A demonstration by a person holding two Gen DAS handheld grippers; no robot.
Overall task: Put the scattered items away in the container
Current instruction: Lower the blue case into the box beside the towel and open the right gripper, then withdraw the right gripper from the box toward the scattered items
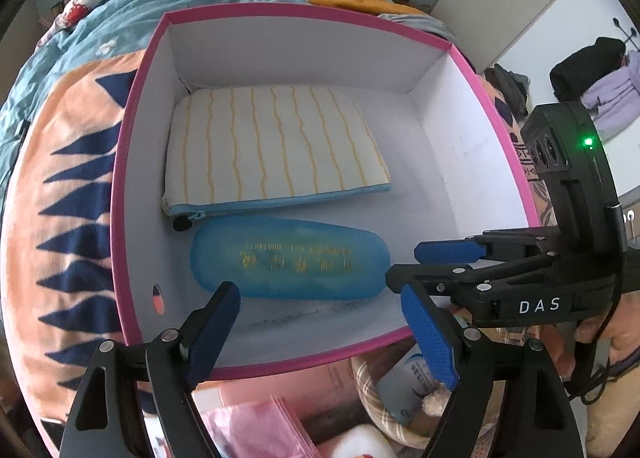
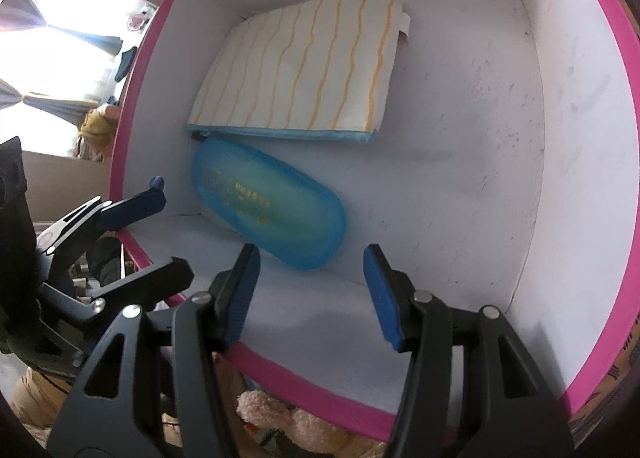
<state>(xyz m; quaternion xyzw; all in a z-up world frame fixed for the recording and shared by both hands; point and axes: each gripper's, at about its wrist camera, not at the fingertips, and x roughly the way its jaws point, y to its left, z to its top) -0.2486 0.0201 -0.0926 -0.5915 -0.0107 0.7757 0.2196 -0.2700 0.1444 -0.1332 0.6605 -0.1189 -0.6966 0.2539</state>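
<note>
Inside the box, the case lies just beyond the left tool, the pouch behind it.

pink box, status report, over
Left gripper and right gripper open, empty. Pink box holds striped pouch, blue case. Nothing blocking.

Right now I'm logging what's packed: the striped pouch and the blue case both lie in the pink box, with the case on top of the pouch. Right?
Not quite. The case lies beside the pouch on the box floor, not on it; the left wrist view shows this.
</note>
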